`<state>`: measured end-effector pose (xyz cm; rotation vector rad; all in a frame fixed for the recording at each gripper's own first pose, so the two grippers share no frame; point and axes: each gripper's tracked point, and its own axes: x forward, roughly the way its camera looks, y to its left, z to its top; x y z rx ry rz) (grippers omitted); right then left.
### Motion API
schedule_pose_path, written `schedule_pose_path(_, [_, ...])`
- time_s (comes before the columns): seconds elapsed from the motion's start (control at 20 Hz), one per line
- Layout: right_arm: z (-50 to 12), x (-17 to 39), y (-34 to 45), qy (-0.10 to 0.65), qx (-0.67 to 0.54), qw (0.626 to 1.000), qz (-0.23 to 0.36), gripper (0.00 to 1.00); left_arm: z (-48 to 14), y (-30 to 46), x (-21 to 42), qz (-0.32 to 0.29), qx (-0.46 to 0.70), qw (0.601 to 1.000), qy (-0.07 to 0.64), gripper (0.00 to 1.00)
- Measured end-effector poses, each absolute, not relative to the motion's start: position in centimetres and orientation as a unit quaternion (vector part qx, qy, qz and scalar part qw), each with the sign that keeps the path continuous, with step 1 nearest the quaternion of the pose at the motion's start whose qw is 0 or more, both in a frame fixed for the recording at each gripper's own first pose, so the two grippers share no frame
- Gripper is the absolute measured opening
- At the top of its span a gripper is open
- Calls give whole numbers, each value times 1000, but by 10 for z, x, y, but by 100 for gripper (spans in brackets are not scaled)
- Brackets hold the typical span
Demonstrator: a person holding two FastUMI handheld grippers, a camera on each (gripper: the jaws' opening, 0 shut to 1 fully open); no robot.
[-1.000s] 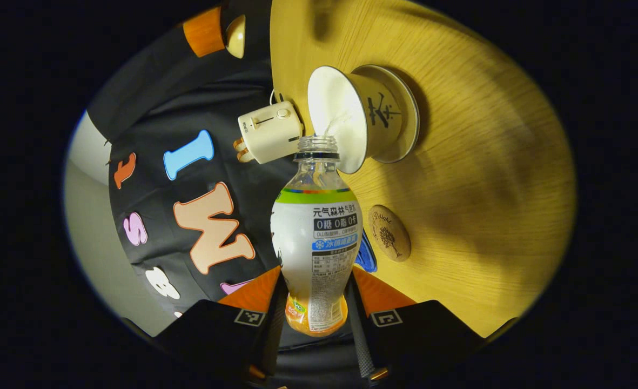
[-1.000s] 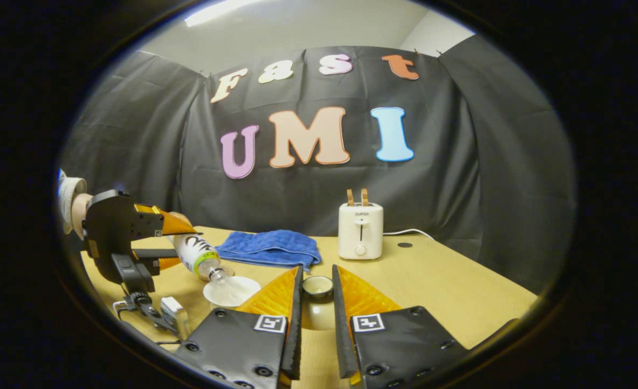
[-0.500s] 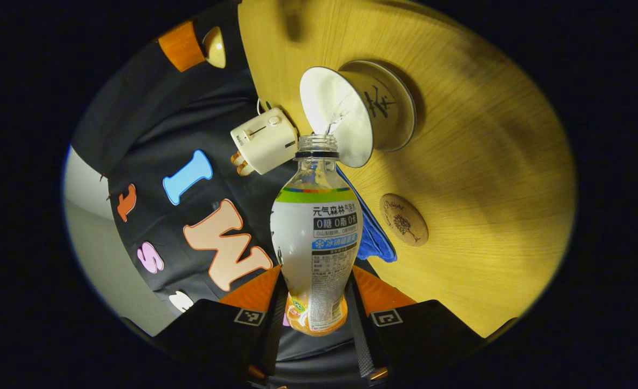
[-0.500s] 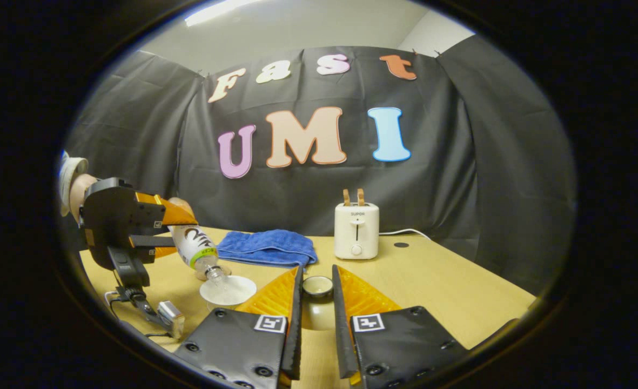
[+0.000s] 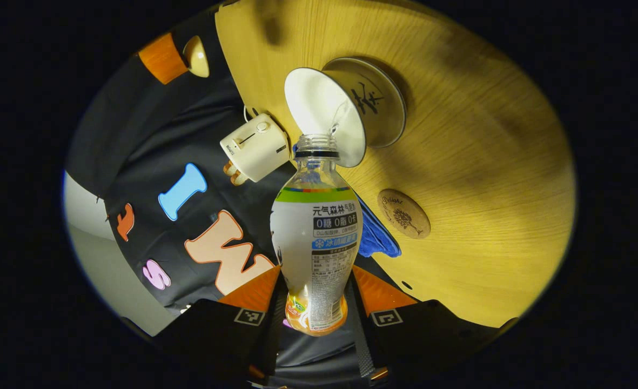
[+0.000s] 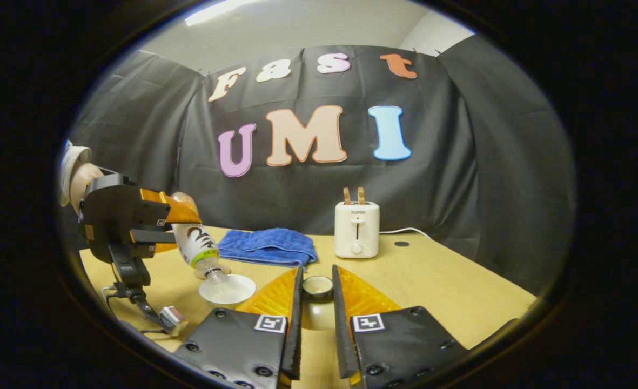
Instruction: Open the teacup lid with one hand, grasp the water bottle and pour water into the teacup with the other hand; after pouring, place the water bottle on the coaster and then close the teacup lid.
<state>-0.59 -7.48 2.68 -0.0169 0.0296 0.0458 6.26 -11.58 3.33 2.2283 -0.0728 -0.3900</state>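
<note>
My left gripper is shut on the water bottle, which tilts mouth-down over the open white teacup on its saucer. A thin stream of water runs from the bottle mouth into the cup. The round wooden coaster lies on the table beside the cup. In the right gripper view, my right gripper is shut on the teacup lid, held to the right of the teacup. There the left gripper holds the bottle slanting down over the cup.
A white toaster stands at the back of the wooden table, with a folded blue towel to its left. A hand holds the left gripper. A cable and small device hang below it.
The left gripper has tipped the bottle steeper and risen slightly over the cup; water keeps flowing. The right gripper has stayed still with the lid.
</note>
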Motion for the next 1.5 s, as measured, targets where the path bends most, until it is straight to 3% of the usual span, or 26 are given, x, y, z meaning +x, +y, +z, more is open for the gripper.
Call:
schedule_pose_path(0.55, [24, -6, -72, 18, -10, 999, 26, 30, 30, -116, 62, -166, 892, 419, -26, 56])
schedule_pose_path(0.95, [28, -10, -64, 15, -7, 999, 38, 30, -1, -99, 50, -227, 788, 572, 25, 55])
schedule_pose_path(1.2, [27, -7, -57, 18, -3, 999, 40, 30, -10, -100, 38, -249, 677, 691, 40, 55])
schedule_pose_path(1.5, [26, -6, -40, 22, -9, 998, 50, 30, -11, -107, 32, -263, 542, 796, 53, 55])
